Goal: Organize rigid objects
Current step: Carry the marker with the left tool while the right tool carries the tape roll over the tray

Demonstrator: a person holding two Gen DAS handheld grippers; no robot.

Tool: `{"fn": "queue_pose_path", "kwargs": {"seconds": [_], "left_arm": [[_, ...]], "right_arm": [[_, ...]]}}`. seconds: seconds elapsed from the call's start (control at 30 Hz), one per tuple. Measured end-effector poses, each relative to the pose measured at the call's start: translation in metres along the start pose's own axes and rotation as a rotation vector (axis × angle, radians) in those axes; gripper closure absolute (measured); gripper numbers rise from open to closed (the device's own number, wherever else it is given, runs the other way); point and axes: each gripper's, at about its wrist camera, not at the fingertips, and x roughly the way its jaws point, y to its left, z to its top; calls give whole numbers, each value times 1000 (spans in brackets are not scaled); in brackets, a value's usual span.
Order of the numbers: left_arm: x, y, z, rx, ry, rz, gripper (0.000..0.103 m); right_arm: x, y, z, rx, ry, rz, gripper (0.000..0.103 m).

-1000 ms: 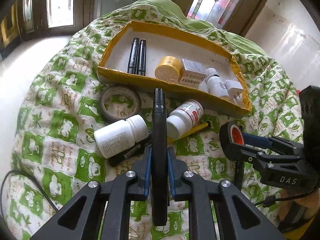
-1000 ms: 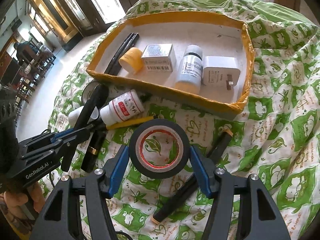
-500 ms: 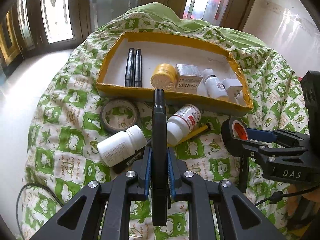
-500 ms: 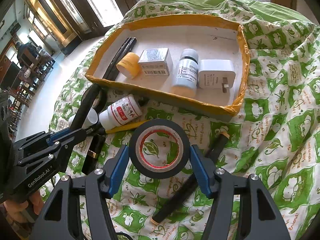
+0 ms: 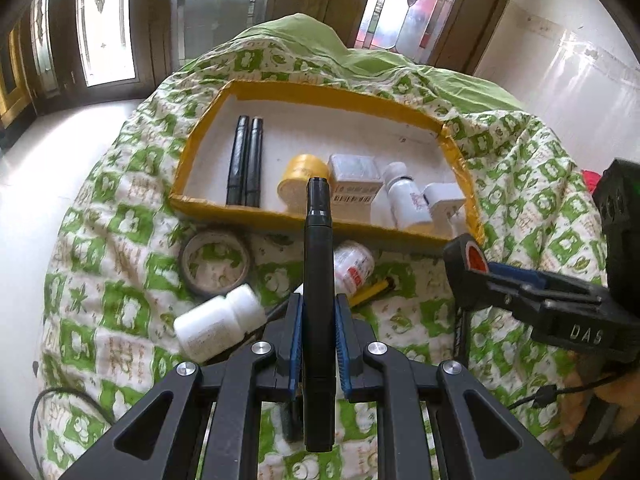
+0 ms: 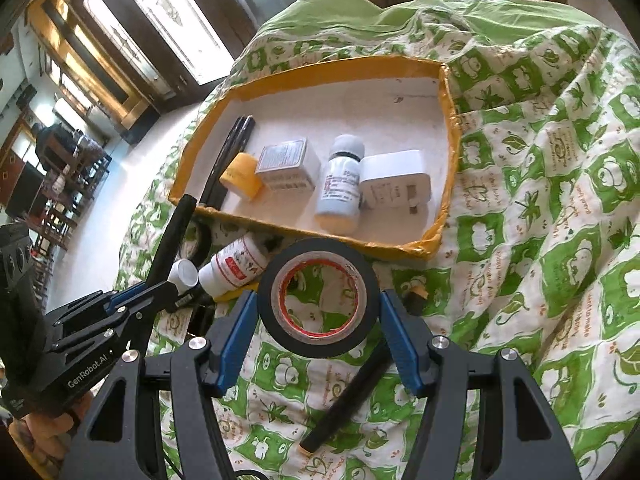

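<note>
1. The yellow-walled box (image 6: 447,128) sits on the green-patterned quilt (image 6: 560,208), at twelve o'clock from both grippers. Inside, from nine to three o'clock: two black pens (image 5: 245,160), a yellow tape roll (image 5: 302,178), a small carton (image 6: 286,164), a white bottle (image 6: 340,184), a white charger (image 6: 394,184).
2. The right gripper (image 6: 318,308), roughly half open, clamps a black tape roll (image 6: 318,298) flat between its blue pads.
3. The left gripper (image 5: 318,340), nearly closed, pinches a black marker (image 5: 318,280) pointing toward the box.
4. On the quilt between grippers and box: a grey tape roll (image 5: 216,260), a white jar (image 5: 218,326), a red-labelled bottle (image 6: 236,268), a yellow pencil (image 5: 370,290).
</note>
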Motion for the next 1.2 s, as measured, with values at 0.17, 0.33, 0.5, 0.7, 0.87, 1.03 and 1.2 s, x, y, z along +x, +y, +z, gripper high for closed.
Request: {"fn": "queue_pose_path", "kwargs": {"seconds": [0.17, 0.33, 0.5, 0.7, 0.87, 1.03, 1.2], "left_arm": [[6, -8, 20, 6, -5, -14, 89], [19, -12, 44, -12, -3, -37, 89], [36, -17, 65, -14, 0, -38, 89], [58, -15, 81, -33, 15, -40, 89], [73, -12, 86, -47, 23, -45, 89], [81, -4, 90, -65, 22, -50, 89], [85, 10, 99, -78, 19, -31, 89]], "right_arm": [[-4, -1, 3, 3, -12, 4, 42], [-9, -4, 8, 19, -27, 10, 42], [-10, -5, 9, 27, -27, 16, 42], [-14, -9, 20, 36, -42, 25, 42], [-14, -16, 39, 57, -60, 20, 42], [-7, -15, 59, 54, -56, 17, 42], [8, -14, 84, 56, -43, 9, 42]]}}
